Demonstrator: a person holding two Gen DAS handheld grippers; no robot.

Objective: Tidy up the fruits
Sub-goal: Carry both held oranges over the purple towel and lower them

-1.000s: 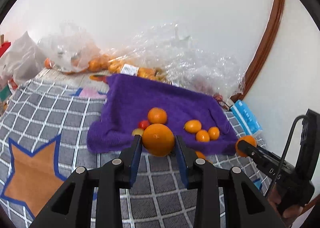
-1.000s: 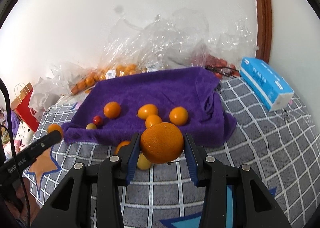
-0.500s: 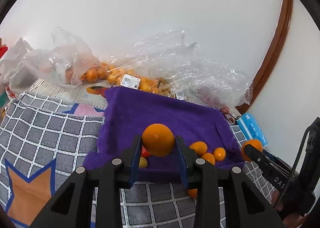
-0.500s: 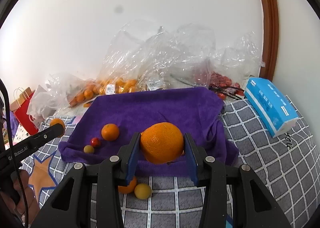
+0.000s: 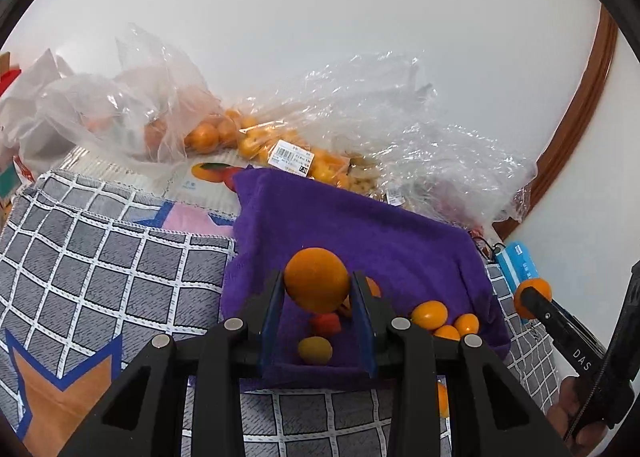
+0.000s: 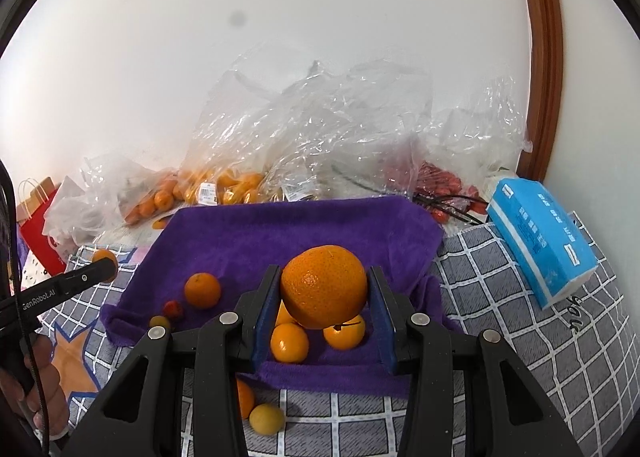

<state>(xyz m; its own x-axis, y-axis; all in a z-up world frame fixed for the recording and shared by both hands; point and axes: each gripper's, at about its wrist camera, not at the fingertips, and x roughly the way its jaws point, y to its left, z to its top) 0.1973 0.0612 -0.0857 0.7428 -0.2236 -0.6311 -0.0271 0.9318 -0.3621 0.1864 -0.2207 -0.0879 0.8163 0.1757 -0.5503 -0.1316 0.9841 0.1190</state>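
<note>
Right wrist view: above the purple towel (image 6: 280, 233), the right hand-held gripper (image 6: 323, 299) pinches a large orange (image 6: 324, 287). The left hand-held gripper (image 5: 316, 299) pinches a smaller orange (image 5: 317, 279) above the towel's near edge, over a red tomato (image 5: 326, 323)

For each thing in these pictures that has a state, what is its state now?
left hand-held gripper: shut on small orange
right hand-held gripper: shut on large orange
purple towel: spread flat, loose fruit on it
yellow fruit: off the towel, on the checked cloth
tissue pack: closed
</note>
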